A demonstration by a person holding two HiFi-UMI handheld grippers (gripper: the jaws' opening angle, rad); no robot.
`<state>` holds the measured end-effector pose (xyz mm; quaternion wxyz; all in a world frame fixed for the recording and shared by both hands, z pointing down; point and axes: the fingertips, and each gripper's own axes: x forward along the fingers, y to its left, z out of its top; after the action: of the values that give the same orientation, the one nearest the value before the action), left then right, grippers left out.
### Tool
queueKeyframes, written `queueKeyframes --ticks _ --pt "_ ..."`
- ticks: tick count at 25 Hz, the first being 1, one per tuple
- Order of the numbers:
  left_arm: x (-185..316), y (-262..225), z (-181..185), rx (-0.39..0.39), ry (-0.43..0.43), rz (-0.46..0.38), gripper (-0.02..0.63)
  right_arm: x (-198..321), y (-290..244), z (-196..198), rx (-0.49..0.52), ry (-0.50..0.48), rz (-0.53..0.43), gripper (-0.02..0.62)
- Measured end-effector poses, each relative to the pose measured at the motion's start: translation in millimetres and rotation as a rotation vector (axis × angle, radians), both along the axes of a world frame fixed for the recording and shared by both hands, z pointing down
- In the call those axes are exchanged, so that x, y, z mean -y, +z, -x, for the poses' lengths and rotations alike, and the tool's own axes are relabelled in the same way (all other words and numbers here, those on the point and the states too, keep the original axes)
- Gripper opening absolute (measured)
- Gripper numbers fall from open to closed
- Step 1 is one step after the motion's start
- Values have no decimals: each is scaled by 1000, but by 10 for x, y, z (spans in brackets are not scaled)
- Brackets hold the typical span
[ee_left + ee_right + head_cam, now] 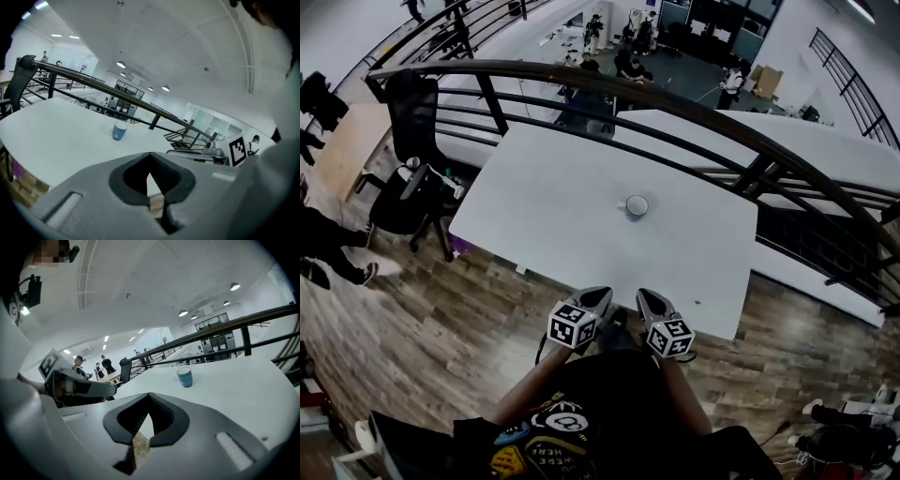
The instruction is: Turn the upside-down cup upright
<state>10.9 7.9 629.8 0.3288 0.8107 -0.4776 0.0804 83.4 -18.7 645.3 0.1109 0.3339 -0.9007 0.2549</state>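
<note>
Cup (637, 206), blue, alone near the middle of the white table (544, 216), left gripper (604, 294) and right gripper (643, 294) well apart from it at the near edge — fingers of both shut tight, nothing between them

Fig.: white bench (544, 216) on wood-plank floor (441, 319); black railing (675, 101) behind; office chair (403, 187) adj.; ceiling lights (121, 64) lit.
</note>
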Motion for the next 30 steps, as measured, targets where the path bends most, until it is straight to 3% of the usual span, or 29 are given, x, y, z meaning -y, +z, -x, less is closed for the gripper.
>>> queueKeyframes --ticks 5,8,10,11,16,18,25,30 --pt "567 212 -92 57 -27 40 3 774 827 81 -116 -133 3 -2" --pt "729 261 -46 88 -45 46 3 1405 1215 135 -248 -138 -68 -2" --pt "780 305 68 76 -82 69 3 1815 1318 222 -282 -109 -90 15" --pt "793 338 135 71 -103 84 3 1987 1351 279 -285 -97 -92 90" --pt "1105 468 474 126 -154 81 3 2609 1578 590 -335 -151 -112 276" --pt "1346 531 590 115 -177 82 3 2806 1623 662 -333 -144 -103 334" --pt "1873 682 703 111 -148 75 3 3096 1747 910 -275 -195 -81 426" --pt "2080 644 735 82 -104 85 3 3056 1739 1064 -252 -256 -64 392"
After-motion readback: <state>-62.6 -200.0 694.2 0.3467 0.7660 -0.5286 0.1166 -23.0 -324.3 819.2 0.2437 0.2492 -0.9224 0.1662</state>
